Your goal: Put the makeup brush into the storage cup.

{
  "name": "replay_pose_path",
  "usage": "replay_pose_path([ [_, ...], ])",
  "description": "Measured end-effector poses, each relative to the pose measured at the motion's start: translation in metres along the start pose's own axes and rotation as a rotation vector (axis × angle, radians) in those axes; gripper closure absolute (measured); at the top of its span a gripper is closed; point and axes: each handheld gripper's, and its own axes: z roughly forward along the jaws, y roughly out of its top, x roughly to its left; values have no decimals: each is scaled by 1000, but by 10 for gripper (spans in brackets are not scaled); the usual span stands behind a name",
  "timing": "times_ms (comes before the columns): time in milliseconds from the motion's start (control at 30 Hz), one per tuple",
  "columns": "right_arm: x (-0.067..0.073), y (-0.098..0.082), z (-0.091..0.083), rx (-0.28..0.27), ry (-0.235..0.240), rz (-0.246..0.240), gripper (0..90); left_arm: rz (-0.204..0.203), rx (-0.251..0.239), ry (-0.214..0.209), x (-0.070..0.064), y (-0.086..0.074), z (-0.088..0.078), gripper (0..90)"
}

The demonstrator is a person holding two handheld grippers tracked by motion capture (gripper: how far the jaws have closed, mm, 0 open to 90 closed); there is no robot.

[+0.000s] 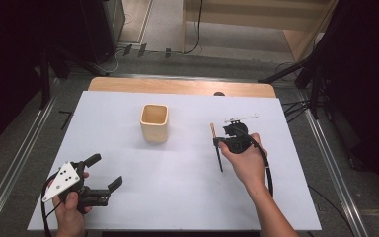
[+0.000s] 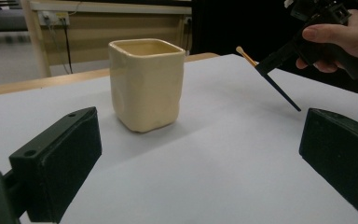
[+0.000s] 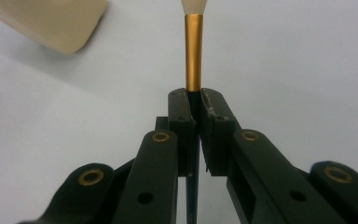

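Here, the right gripper (image 1: pixel 216 141) clenches a paintbrush (image 3: pixel 194 51) just behind its gold ferrule, right of centre on the white table (image 1: pixel 187 197), the brush lifted clear of the surface. Slim, stiff and likely very light, it could pivot in a pinch; holding near the ferrule looks steadier. Dark handle, gold collar, pale tip. The cream square cup (image 2: pixel 146 84) stands at far centre. The left gripper (image 1: pixel 106 173), near left, hangs released.
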Motion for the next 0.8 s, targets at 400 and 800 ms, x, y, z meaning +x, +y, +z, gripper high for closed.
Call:
replay_pose_path([
  [400, -2, -16, -15, -183, 106, -22, 847, 15, -4, -22, -8, 10, 21, 0],
  [800, -3, -29, -21, -332, 146, -40, 847, 18, -29, -42, -15, 25, 44, 0],
])
